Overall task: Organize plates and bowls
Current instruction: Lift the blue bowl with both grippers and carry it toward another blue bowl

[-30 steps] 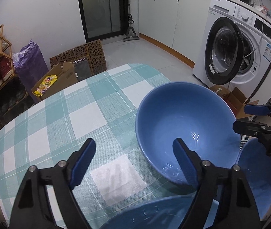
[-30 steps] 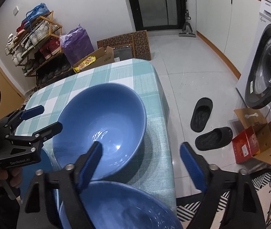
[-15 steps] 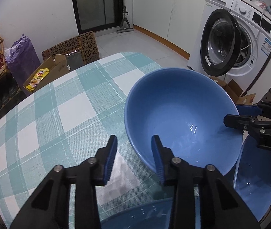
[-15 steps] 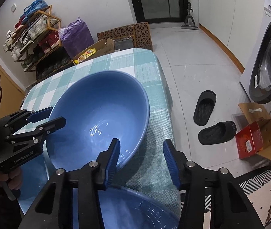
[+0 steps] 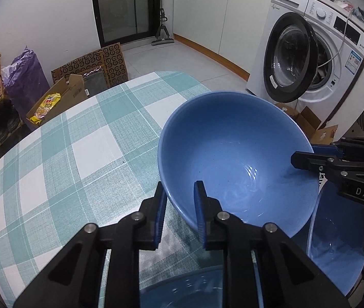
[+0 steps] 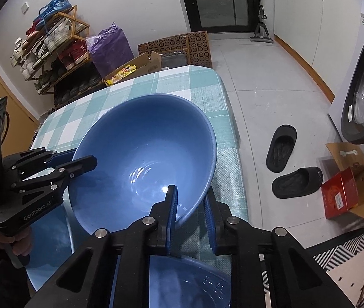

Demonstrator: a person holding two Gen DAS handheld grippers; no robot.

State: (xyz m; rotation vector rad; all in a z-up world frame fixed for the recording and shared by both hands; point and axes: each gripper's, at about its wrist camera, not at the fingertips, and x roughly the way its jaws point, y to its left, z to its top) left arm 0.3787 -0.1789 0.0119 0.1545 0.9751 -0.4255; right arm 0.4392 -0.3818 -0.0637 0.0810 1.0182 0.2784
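A large blue bowl (image 5: pixel 235 159) is held between both grippers above the checked tablecloth (image 5: pixel 79 148). My left gripper (image 5: pixel 179 192) is shut on the bowl's near-left rim. My right gripper (image 6: pixel 191 197) is shut on the opposite rim, and the bowl (image 6: pixel 143 159) shows tilted in the right wrist view. The right gripper also shows in the left wrist view (image 5: pixel 307 155), the left gripper in the right wrist view (image 6: pixel 79 160). Two more blue dishes lie below: one near me (image 5: pixel 189 287), one at the right (image 5: pixel 335 238).
The table's far and right edges drop to a tiled floor. A washing machine (image 5: pixel 310 59) with open door stands at the right. Black slippers (image 6: pixel 284 159) and cardboard boxes (image 6: pixel 348 192) lie on the floor. A shoe rack (image 6: pixel 53 48) stands at the back left.
Both grippers went from wide open to shut on opposite rims of the blue bowl. The bowl has risen and looks closer and larger.
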